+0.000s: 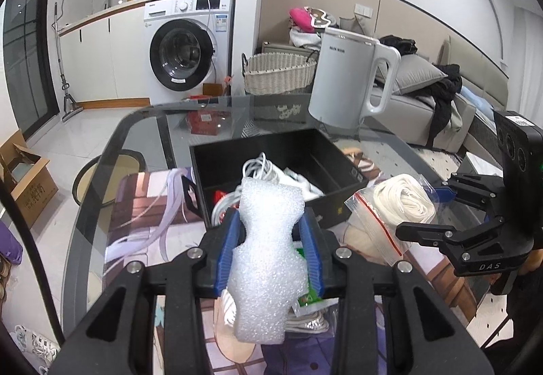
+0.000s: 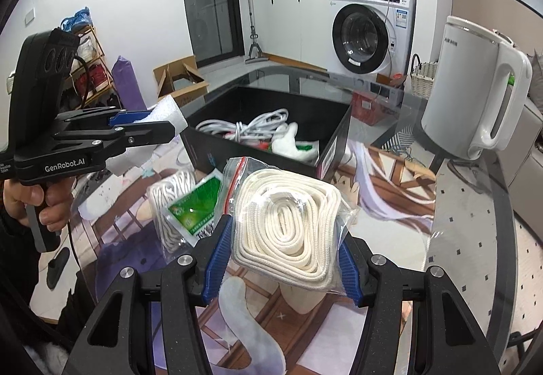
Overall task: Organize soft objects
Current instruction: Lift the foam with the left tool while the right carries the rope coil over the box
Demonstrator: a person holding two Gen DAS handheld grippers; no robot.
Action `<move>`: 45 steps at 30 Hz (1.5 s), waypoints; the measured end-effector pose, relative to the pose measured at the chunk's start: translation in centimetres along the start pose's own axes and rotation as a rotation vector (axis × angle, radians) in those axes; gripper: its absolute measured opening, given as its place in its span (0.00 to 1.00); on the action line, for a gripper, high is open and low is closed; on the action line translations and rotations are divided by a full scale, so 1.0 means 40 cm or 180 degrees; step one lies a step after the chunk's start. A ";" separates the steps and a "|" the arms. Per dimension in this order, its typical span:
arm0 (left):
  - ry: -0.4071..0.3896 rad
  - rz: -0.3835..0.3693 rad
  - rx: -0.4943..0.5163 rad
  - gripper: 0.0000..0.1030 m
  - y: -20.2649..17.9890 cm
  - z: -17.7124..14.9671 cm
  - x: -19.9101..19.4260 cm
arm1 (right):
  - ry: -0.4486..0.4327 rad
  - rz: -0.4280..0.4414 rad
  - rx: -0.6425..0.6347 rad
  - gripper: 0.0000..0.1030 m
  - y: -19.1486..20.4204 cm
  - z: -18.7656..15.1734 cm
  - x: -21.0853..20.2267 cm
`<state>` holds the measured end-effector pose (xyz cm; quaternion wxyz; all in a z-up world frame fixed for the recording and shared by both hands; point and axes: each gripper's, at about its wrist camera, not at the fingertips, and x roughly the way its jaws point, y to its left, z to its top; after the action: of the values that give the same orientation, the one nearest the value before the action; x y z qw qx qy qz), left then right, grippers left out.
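Two grippers hang loaded just short of the black box (image 2: 334,141), the left gripper (image 1: 269,241) pinching a foam piece (image 1: 268,252) and the right gripper (image 2: 281,264) clamping a bagged rope coil (image 2: 288,225), seemingly to drop both inside.

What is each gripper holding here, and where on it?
Left gripper pinches the white foam piece at its narrowed middle; right gripper clamps the bagged rope coil across its sides.
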<state>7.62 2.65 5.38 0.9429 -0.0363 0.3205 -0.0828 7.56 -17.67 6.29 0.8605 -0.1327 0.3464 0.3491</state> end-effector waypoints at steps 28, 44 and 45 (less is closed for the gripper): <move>-0.0127 0.0075 -0.0090 0.34 0.031 0.072 0.048 | -0.0246 -0.0058 -0.0031 0.55 -0.008 0.135 0.016; -0.0054 0.0117 -0.0082 0.34 0.045 0.105 0.132 | -0.0162 -0.0107 -0.0126 0.55 -0.013 0.193 0.113; -0.0048 0.0114 -0.0082 0.34 0.045 0.106 0.138 | -0.0165 -0.0111 -0.0131 0.55 -0.013 0.195 0.117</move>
<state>14.76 3.49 5.19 0.9461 -0.0433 0.3150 -0.0615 14.26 -11.97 8.71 0.8722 -0.1474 0.3145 0.3445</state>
